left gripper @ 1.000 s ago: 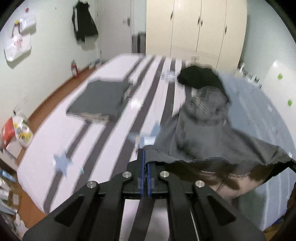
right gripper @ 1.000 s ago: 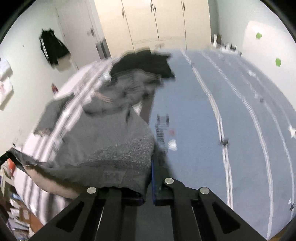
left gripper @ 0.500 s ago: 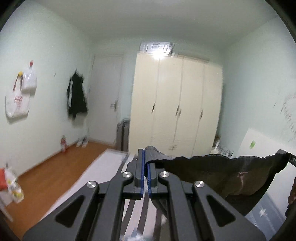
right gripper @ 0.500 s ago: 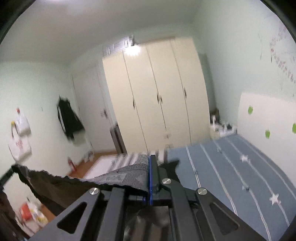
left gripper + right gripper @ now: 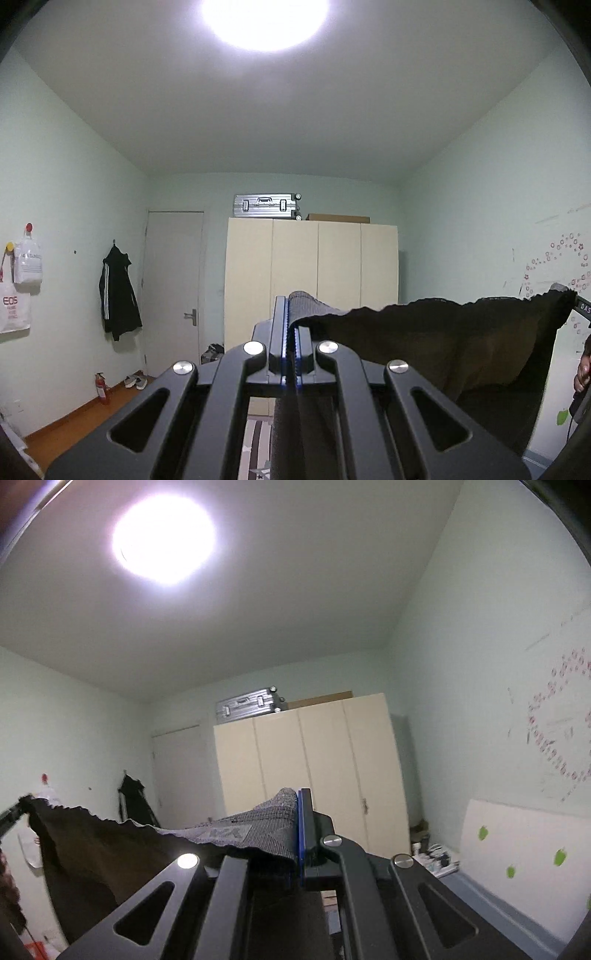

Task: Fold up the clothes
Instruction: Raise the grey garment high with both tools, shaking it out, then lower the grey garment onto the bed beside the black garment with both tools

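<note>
Grey knit garment (image 5: pixel 443 354) is held aloft, stretched between both claws, well above the bed (image 5: pixel 491 908). One corner is clamped in the left claw (image 5: pixel 290 325), the other in the right claw (image 5: pixel 297 812). Cream wardrobe (image 5: pixel 314 280) is seen beyond, under the ceiling light (image 5: pixel 264 20).

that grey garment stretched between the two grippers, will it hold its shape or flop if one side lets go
Likely floppy: the grey garment sags between the left gripper and right gripper, and its top edge ripples. It looks like a soft knit with a ribbed band, so it should drape rather than hold shape. Released on one side, it would probably swing down from the other grip.
</note>
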Tool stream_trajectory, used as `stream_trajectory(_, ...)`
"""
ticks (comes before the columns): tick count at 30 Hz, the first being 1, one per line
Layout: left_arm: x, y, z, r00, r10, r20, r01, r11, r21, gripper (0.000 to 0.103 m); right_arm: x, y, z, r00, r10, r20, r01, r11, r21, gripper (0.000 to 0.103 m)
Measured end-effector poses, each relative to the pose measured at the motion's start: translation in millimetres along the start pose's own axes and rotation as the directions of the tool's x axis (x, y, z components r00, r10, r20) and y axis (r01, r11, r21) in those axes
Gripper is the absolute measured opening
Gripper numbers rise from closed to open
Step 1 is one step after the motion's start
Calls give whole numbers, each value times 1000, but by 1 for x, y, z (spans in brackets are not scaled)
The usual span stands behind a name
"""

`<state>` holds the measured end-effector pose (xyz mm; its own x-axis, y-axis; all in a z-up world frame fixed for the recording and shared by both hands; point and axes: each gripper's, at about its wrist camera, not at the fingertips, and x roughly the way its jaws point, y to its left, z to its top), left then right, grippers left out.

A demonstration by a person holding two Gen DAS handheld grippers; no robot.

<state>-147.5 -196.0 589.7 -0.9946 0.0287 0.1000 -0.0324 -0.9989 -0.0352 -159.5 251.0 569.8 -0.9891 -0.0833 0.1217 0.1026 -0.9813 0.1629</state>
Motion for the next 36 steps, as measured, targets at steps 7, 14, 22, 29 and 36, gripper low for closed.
stream_trajectory(7, 63, 2, -66, 989, 14, -145, -16, 1000, -10, 1, 56, -2, -47, 993, -78, -93, 75, 996, -39, 2)
stream_trajectory(14, 156, -12, -179, 940, 24, -339, -19, 1000, 17, 1, 166, -35, -164, 941, -150, -303, 142, 989, -49, 2)
stream_trajectory(22, 229, -16, -346, 824, 66, -563, -100, 994, -30, 1, 237, -80, -331, 813, -189, -551, 193, 980, -51, 2)
stream_trajectory(29, 233, -36, -465, 728, 111, -677, -176, 984, -28, 1, 248, -124, -457, 697, -185, -693, 222, 974, -37, 2)
stream_trajectory(36, 197, -46, -525, 688, 160, -708, -225, 974, 1, 1, 214, -147, -528, 642, -158, -750, 190, 981, -44, 2)
